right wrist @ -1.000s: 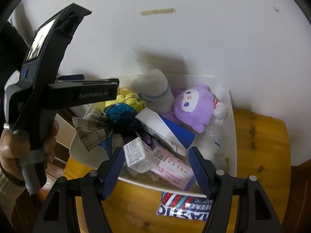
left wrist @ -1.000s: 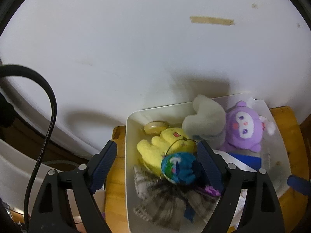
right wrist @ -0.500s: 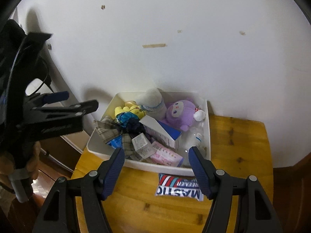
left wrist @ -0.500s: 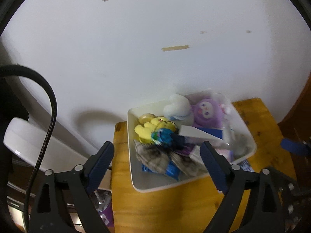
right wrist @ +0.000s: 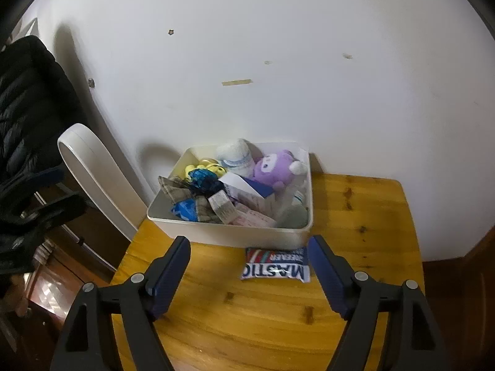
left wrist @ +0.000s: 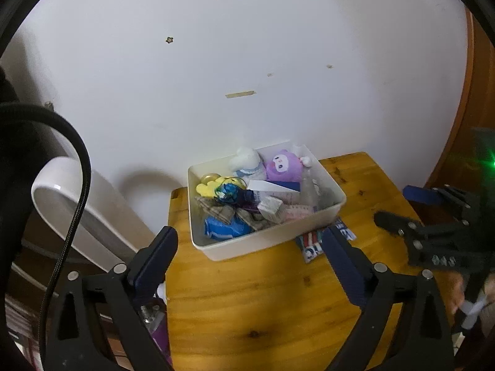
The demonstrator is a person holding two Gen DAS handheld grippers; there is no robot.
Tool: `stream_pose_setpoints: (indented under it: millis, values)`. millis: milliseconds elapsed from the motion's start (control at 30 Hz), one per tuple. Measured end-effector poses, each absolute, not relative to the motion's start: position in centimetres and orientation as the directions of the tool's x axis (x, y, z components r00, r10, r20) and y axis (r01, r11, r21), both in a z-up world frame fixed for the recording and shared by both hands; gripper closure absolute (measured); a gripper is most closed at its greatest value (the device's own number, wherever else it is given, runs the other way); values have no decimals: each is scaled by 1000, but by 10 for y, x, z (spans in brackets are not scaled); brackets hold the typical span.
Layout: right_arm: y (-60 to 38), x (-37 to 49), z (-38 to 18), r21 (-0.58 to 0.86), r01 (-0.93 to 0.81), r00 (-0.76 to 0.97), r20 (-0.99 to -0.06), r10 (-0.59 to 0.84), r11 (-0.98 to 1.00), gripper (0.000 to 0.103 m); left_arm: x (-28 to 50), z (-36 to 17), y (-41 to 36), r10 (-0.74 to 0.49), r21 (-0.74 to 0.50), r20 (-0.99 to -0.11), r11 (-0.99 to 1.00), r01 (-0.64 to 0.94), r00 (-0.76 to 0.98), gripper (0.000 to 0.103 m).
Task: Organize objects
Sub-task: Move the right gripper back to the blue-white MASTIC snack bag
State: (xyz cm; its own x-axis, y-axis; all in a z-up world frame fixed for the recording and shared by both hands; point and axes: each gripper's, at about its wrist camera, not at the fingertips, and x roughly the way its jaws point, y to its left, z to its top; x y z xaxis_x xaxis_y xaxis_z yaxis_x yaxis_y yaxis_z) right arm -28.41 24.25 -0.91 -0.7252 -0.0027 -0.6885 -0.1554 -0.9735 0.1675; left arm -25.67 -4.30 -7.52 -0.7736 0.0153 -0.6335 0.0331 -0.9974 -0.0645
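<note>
Objects for sorting are nearly all piled in the white bin (right wrist: 235, 232), which sits on the wooden table (right wrist: 278, 324) against the wall. I'll take that bin as my landmark. At its far side lie a purple plush (right wrist: 275, 170) and a white plush (right wrist: 235, 154); toward its left end I see a yellow plush (left wrist: 213, 185), a blue ball-like toy (right wrist: 201, 176) and a plaid cloth (right wrist: 176, 190). Boxes and a clear bottle fill its right half, though I can't read their labels. One thing lies outside: a blue-and-red packet (right wrist: 275, 267) flat on the table, touching the bin's near wall.

My left gripper (left wrist: 247, 262) hangs off the bin's near left corner, jaws wide apart and just opened further, with nothing between them. My right gripper (right wrist: 249, 270) hangs in front of the bin's near wall, jaws likewise apart and just widened, empty; the packet only shows between its fingers, well below them.

I judge I'm between steps, both tools free and stood off from the bin. The packet looks like the last stray. The next move, I'd say, calls for lowering the right gripper over it, closing on its edges since it lies flat, then lifting it over the near wall.
</note>
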Motion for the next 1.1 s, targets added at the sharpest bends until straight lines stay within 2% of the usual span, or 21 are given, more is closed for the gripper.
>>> stream_pose_setpoints:
  millis: [167,400,700,900,1100]
  values:
    - [252,-270,-14,187,-177,-728,-685,1,-966,23,-229,-81,-36,22,-125,-603,-990,67,-798,6]
    - [260,-261,-34,159,-213,-739,-671,53,-964,21,-211,-116,-32,64,-253,-618,-960,122,-783,6]
    - [265,-277,-74,94,-266,-695,-708,123,-959,21,-213,-164,-29,64,-273,-676,-947,168,-734,6]
    - [277,-292,-98,111,-274,-662,-742,103,-955,21,-220,-196,-19,100,-290,-707,-944,159,-700,6]
    - [293,-312,-126,203,-285,-619,-785,18,-937,21,-223,-219,-13,169,-349,-726,-926,145,-667,6]
